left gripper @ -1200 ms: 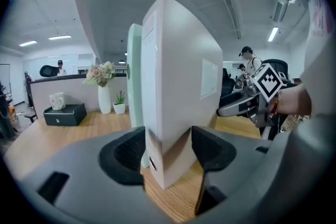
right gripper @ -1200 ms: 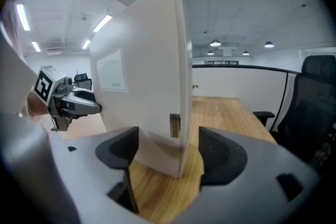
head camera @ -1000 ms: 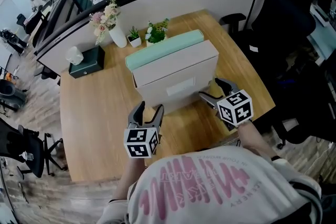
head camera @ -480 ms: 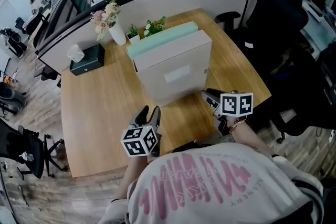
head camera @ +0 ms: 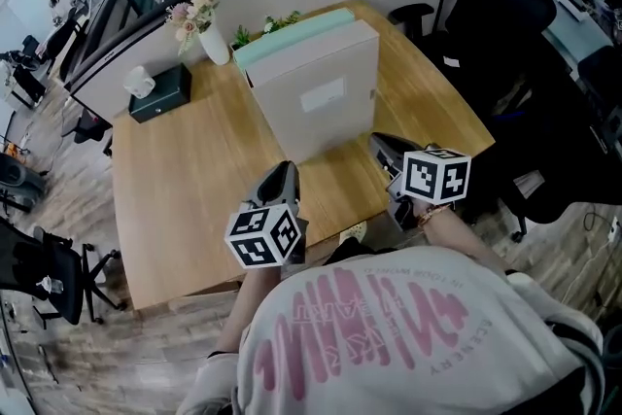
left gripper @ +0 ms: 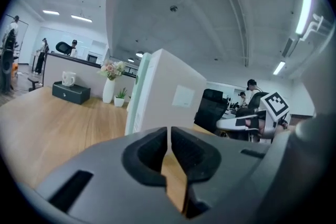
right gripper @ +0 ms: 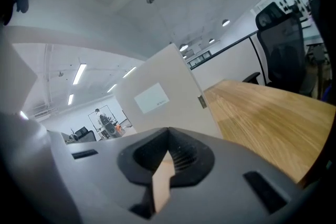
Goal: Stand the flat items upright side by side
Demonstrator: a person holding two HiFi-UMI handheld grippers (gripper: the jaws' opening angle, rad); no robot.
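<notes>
Two flat boxes stand upright side by side on the wooden table (head camera: 194, 180): a beige box (head camera: 321, 92) in front and a mint-green one (head camera: 292, 29) right behind it, touching. My left gripper (head camera: 283, 176) hovers near the table's front edge, short of the beige box; its jaws are closing, almost together, with nothing between them. My right gripper (head camera: 381, 147) is shut and empty, just off the beige box's lower right corner. In the left gripper view the beige box (left gripper: 170, 94) and mint box (left gripper: 137, 89) rise beyond the left gripper (left gripper: 169, 131). The right gripper (right gripper: 168, 135) faces the beige box (right gripper: 157, 97).
A vase of flowers (head camera: 207, 39), a dark green tissue box (head camera: 158, 92) and small potted plants (head camera: 270, 22) stand along the table's back edge by the curved partition. A black office chair (head camera: 515, 24) is at the right. The person's shirt covers the near edge.
Both grippers have pulled back from the beige box toward the person, and both pairs of jaws have closed. The two boxes stay upright.
</notes>
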